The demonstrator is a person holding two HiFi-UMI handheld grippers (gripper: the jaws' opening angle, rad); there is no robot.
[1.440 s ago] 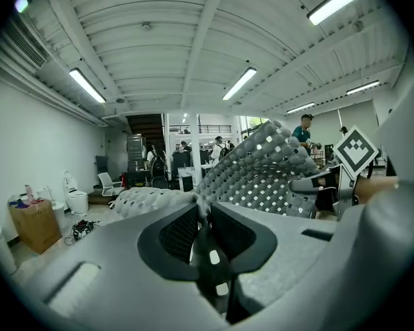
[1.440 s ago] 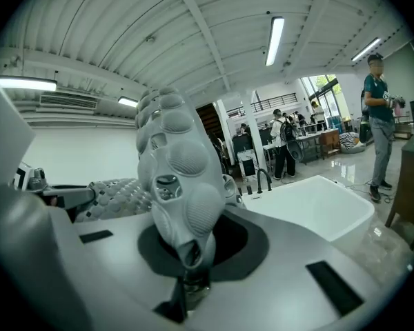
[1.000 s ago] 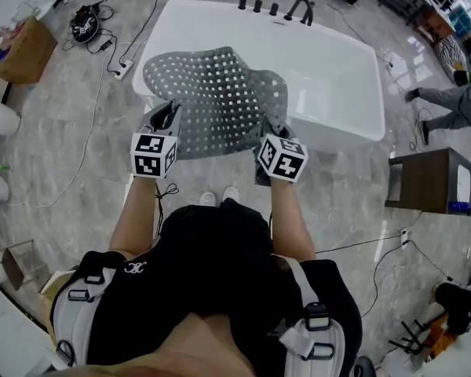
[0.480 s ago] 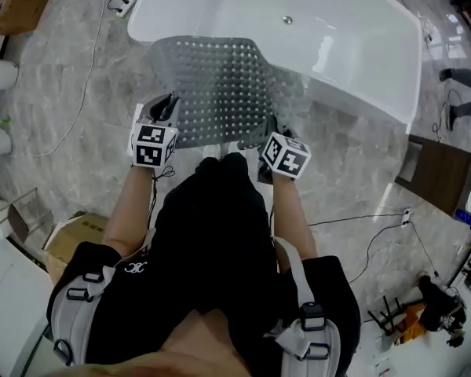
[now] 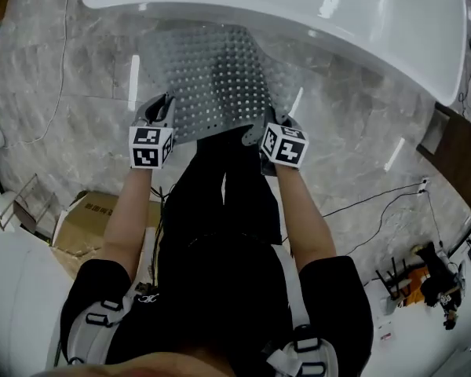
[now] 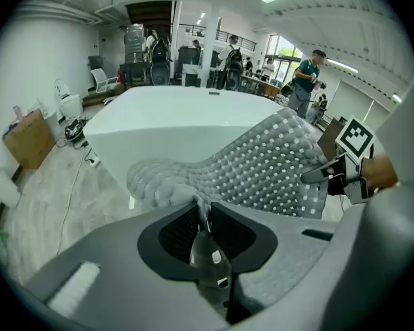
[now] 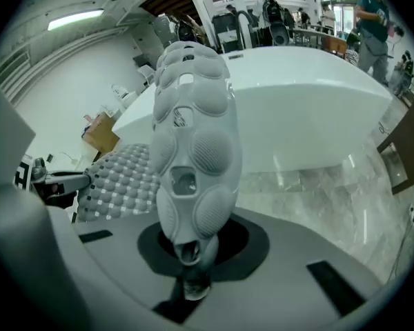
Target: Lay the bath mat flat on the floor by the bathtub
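Note:
The grey perforated bath mat (image 5: 216, 81) hangs spread between both grippers, just in front of the white bathtub (image 5: 353, 14) and low over the marble floor. My left gripper (image 5: 158, 115) is shut on the mat's near left corner. In the left gripper view the mat (image 6: 262, 167) folds into the jaws. My right gripper (image 5: 268, 129) is shut on the near right corner. In the right gripper view the pinched edge of the mat (image 7: 193, 136) stands up between the jaws, the rest trailing left. The far edge sags toward the tub (image 6: 179, 119).
A cardboard box (image 5: 94, 218) lies on the floor behind my left arm. A dark wooden stool (image 5: 459, 151) stands at the right of the tub. Cables (image 5: 377, 203) run over the marble floor. People (image 6: 307, 78) stand far behind the tub.
Both grippers have come down together with the mat, from above the tub's rim to low over the floor in front of it. The mat has spread flatter.

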